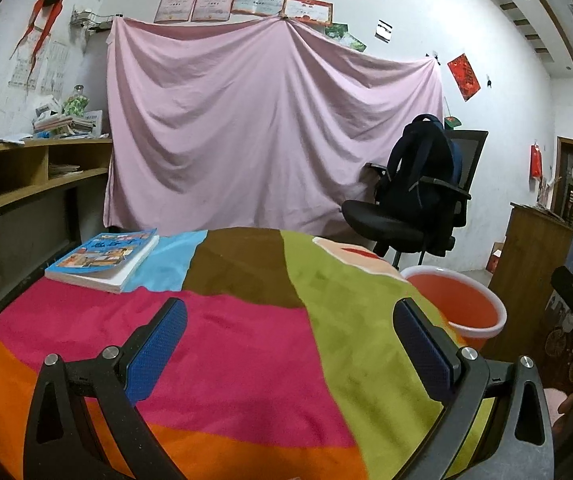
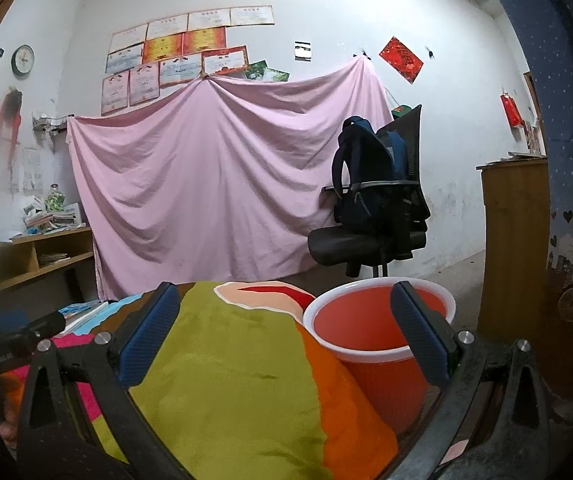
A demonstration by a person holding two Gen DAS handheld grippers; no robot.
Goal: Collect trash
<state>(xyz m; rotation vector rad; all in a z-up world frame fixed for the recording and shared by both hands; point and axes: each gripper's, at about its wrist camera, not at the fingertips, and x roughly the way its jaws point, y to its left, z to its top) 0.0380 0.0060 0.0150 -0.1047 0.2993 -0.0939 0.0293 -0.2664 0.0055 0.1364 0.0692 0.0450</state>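
Observation:
A red bucket (image 2: 370, 328) with a white rim stands on the floor just past the right edge of the table; in the left wrist view the bucket (image 1: 456, 304) shows at the right. A table under a many-coloured cloth (image 1: 226, 340) fills the foreground of both views. My left gripper (image 1: 290, 332) hangs open over the pink and green patches, holding nothing. My right gripper (image 2: 286, 320) is open too, over the cloth's green patch (image 2: 226, 360) with its right finger in front of the bucket. No loose trash shows on the cloth.
A blue book (image 1: 104, 256) lies at the table's far left corner. A black office chair (image 1: 410, 216) with a dark backpack stands behind the bucket. A pink sheet (image 1: 266, 120) hangs on the back wall, wooden shelves (image 1: 26, 176) at left, a wooden cabinet (image 2: 514, 240) at right.

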